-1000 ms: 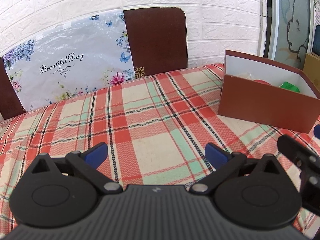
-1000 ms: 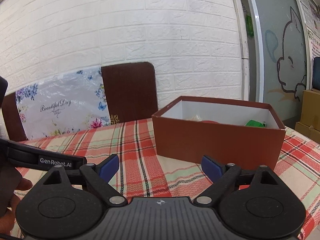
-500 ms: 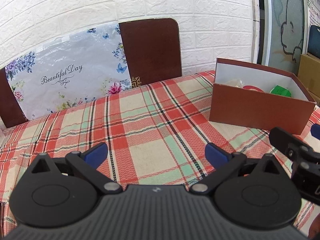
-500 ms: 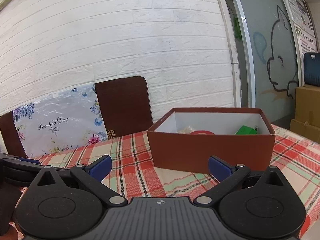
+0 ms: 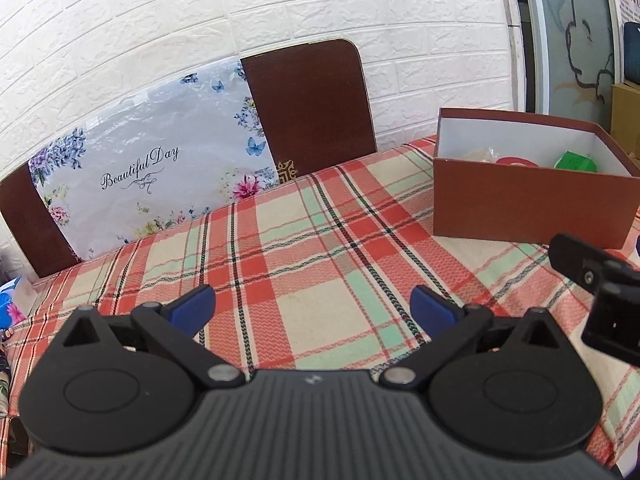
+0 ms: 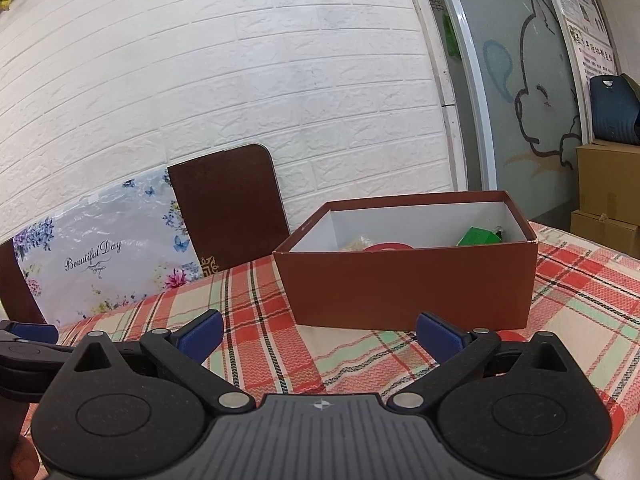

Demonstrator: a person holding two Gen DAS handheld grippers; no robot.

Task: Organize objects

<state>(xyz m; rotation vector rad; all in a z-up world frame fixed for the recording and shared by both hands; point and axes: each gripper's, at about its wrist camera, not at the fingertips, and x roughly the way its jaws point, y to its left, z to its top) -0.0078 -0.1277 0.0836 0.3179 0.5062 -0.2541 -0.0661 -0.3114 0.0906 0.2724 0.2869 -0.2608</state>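
Note:
A brown open box (image 5: pixel 528 196) (image 6: pixel 408 280) stands on the plaid tablecloth (image 5: pixel 312 248) at the right. Inside it lie a green object (image 5: pixel 574 161) (image 6: pixel 480 236), a red ring-shaped thing (image 5: pixel 516 161) (image 6: pixel 386 246) and a pale item (image 5: pixel 482 155), partly hidden by the box wall. My left gripper (image 5: pixel 312 310) is open and empty above the cloth, left of the box. My right gripper (image 6: pixel 318 336) is open and empty in front of the box.
A dark brown chair back (image 5: pixel 308 108) and a floral "Beautiful Day" bag (image 5: pixel 148 168) lean at the table's far edge against a white brick wall. Cardboard boxes (image 6: pixel 608 192) stand at the far right. The right gripper's body (image 5: pixel 600 292) shows at the right.
Both grippers have risen and pulled back from the box, so it looks farther and lower in both views. Both stay open and empty.

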